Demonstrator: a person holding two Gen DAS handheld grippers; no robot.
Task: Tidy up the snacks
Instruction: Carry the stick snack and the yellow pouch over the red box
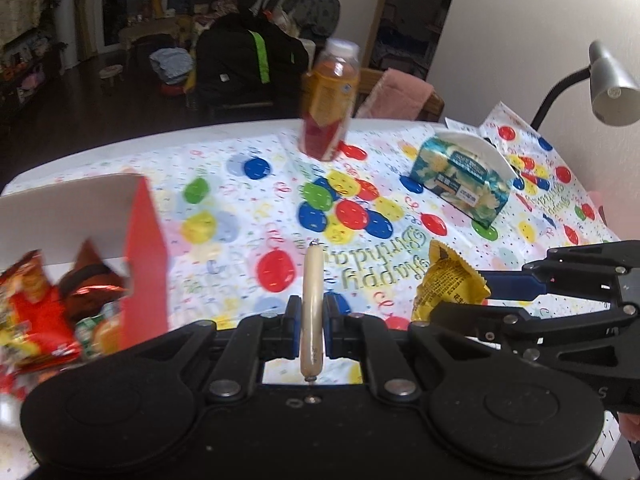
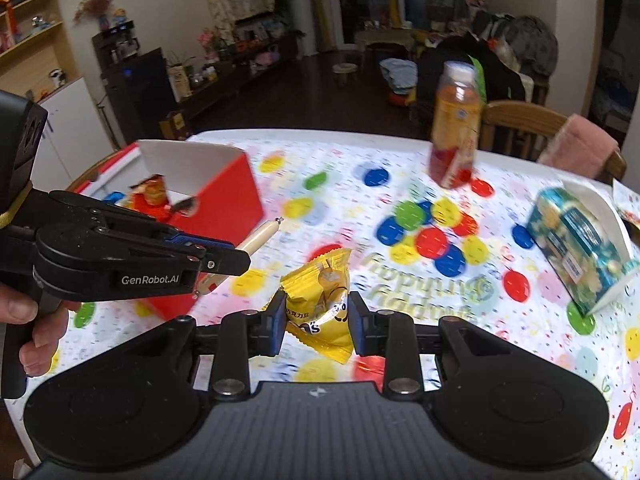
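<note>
At lower centre of the left wrist view, my left tongs (image 1: 308, 320) are clamped on one sausage stick (image 1: 311, 296), a slim beige tube with a metal clip at each end, held lengthwise between the blue pads and raised above the worktop (image 1: 240, 136). Lower centre of the right wrist view shows my right tongs (image 2: 317, 322) pinching one yellow snack packet (image 2: 320, 300), glossy, crinkled, with a serrated top edge and dark print; it hangs clear of the cloth. Each view also shows the other tongs: the left ones enter the right wrist view from the left edge, gripped by a hand (image 2: 36, 320), with the sausage stick pointing toward upper right.

One red box (image 1: 140, 256) with a white inner wall stands at the left of the left wrist view; several packets lie inside it, among them a red and yellow packet (image 1: 28, 308) and a brown foil packet (image 1: 92, 280), the exact count unclear.

One balloon-print tablecloth (image 1: 248, 208) covers the worktop. One orange drink bottle (image 1: 330, 100) stands upright at upper centre, blurred. One blue tissue pack (image 1: 460, 178) sits at right in a white holder. One grey lamp (image 1: 612, 84) is at upper right.
</note>
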